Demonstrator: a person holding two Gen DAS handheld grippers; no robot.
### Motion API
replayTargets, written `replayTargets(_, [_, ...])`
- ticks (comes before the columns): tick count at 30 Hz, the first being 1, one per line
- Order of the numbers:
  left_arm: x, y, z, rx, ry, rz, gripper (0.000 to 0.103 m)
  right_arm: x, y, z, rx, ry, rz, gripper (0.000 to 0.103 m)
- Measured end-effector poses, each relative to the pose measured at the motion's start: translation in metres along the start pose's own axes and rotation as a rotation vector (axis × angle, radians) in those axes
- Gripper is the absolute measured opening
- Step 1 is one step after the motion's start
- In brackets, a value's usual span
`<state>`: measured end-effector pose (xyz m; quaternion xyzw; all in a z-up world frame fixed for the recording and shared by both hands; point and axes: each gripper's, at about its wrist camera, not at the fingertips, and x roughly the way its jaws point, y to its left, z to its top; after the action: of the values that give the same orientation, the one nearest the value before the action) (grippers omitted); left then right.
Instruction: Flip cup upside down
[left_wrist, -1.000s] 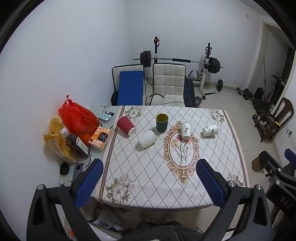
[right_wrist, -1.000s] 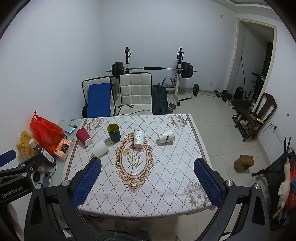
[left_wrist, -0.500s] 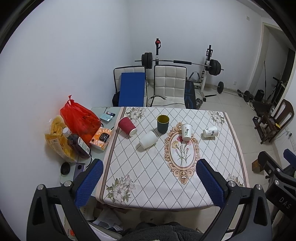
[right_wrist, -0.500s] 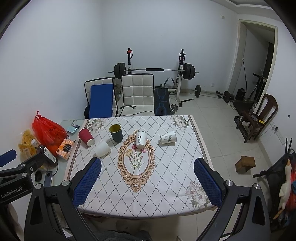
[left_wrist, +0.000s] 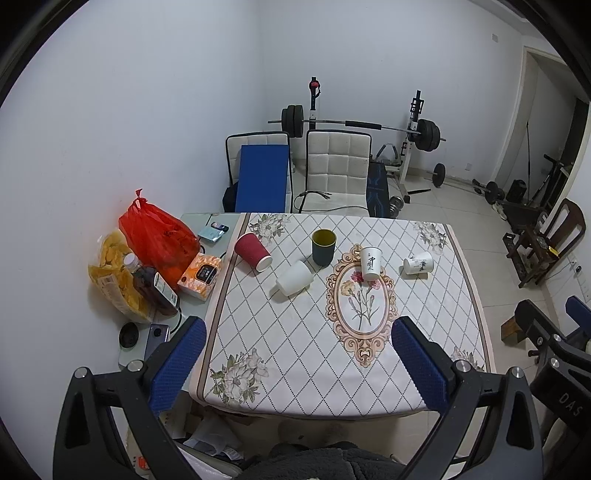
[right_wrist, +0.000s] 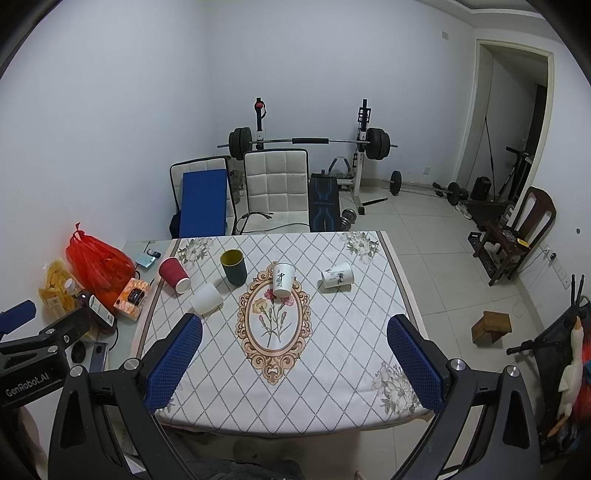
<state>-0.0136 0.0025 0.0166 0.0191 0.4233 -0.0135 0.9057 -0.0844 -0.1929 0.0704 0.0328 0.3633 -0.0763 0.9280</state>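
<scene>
Hanging above the near edge of the table (left_wrist: 469, 295), the left gripper (left_wrist: 299, 362) has its blue-padded fingers (left_wrist: 177, 363) spread wide with nothing between them; it is raised well clear of the cloth and looks down and forward over the patterned tablecloth (left_wrist: 303, 332); the right gripper (right_wrist: 293, 360) is held the same way, jaws wide apart and empty, just to the right of the left one, whose black body shows at the left edge of the right wrist view.

Beyond the fingers lies a broad bare stretch of cloth, with the oval flower medallion (right_wrist: 273, 321) in its middle; the cups stand and lie in a loose row across the far half, well apart from both tools; the white printed cup (right_wrist: 282, 280) stands upright, mouth up, on the far end of the medallion; a second printed cup (right_wrist: 336, 276) lies on its side to its right; the dark cup with a yellow inside (right_wrist: 233, 266) stands upright to its left; a plain white cup (right_wrist: 207, 298) and a red paper cup (right_wrist: 174, 276) lie tipped further left, near the cloth's left border.

Past that border the bare table holds a red plastic bag (left_wrist: 157, 236), an orange tissue pack (left_wrist: 201, 275) and what seems to be a dark bottle (left_wrist: 153, 290); two white chairs (left_wrist: 338, 171) stand against the far edge; open tiled floor (right_wrist: 450, 266) runs along the right side.
</scene>
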Motion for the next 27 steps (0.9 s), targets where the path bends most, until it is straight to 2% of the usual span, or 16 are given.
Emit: replayTargets(27, [0.009,0.006,-0.004,-0.014,-0.005,-0.002,0.103,0.003,0.005,0.009,-0.001,0.008,0.018,0.102])
